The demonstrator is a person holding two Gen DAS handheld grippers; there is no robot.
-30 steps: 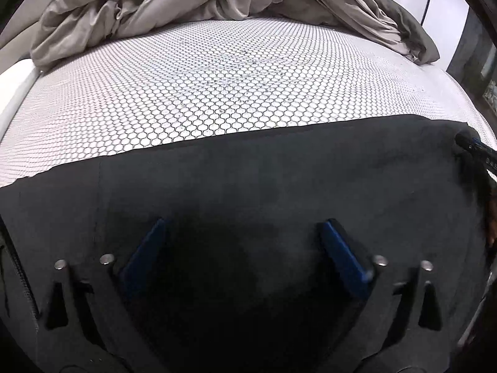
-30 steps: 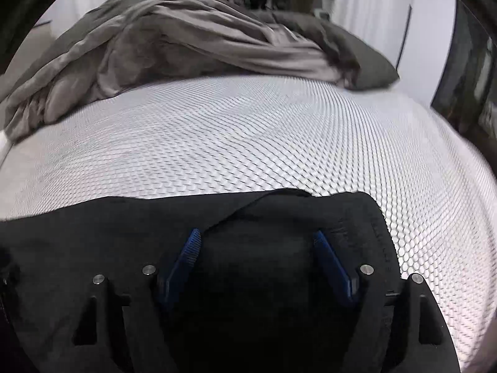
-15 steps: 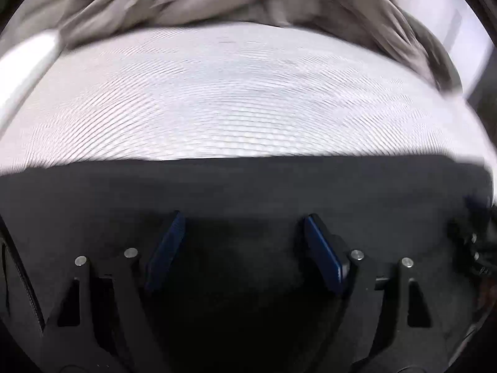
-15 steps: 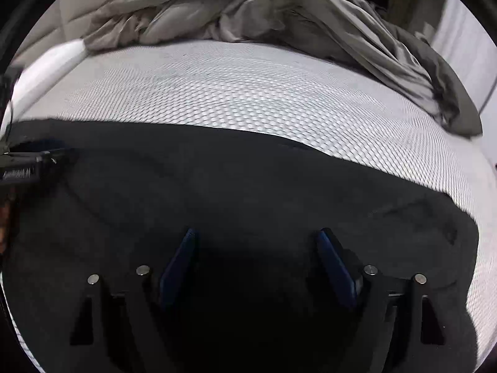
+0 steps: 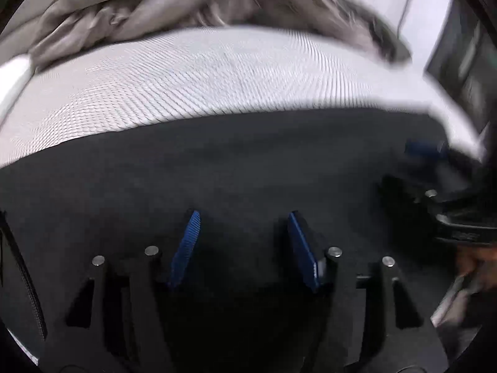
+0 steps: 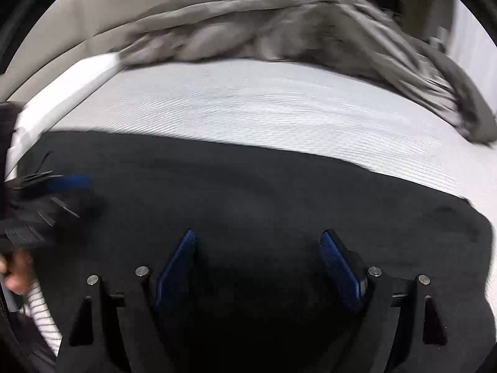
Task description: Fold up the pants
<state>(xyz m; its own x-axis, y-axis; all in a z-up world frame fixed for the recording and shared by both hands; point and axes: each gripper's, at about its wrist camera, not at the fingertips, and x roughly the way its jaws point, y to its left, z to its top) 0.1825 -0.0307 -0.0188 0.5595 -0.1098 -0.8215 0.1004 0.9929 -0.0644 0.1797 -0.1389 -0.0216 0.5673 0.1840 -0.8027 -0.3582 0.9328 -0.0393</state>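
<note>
Black pants [image 5: 217, 171] lie spread flat across the near part of the bed, also filling the lower half of the right wrist view [image 6: 248, 186]. My left gripper [image 5: 243, 217] hovers just over the cloth, its jaws closing, blue pads apart with only flat cloth below them. My right gripper [image 6: 257, 234] hangs over the pants too, jaws opening and wide, nothing pinched. Each gripper shows blurred in the other's view: a blue pad [image 5: 422, 148] at the right edge, a blue pad [image 6: 71, 181] at the left edge.
A white honeycomb-patterned mattress cover [image 5: 217, 77] stretches beyond the pants [image 6: 248, 102]. A crumpled grey duvet [image 5: 155, 6] is heaped along the far side [image 6: 279, 25]. A person's hand [image 6: 15, 267] and striped sleeve [image 6: 40, 310] sit at the lower left.
The left gripper's pads have drawn closer together. The right gripper has swung from the pants' end toward their middle, and its pads stand a little wider. The two grippers are nearer each other.
</note>
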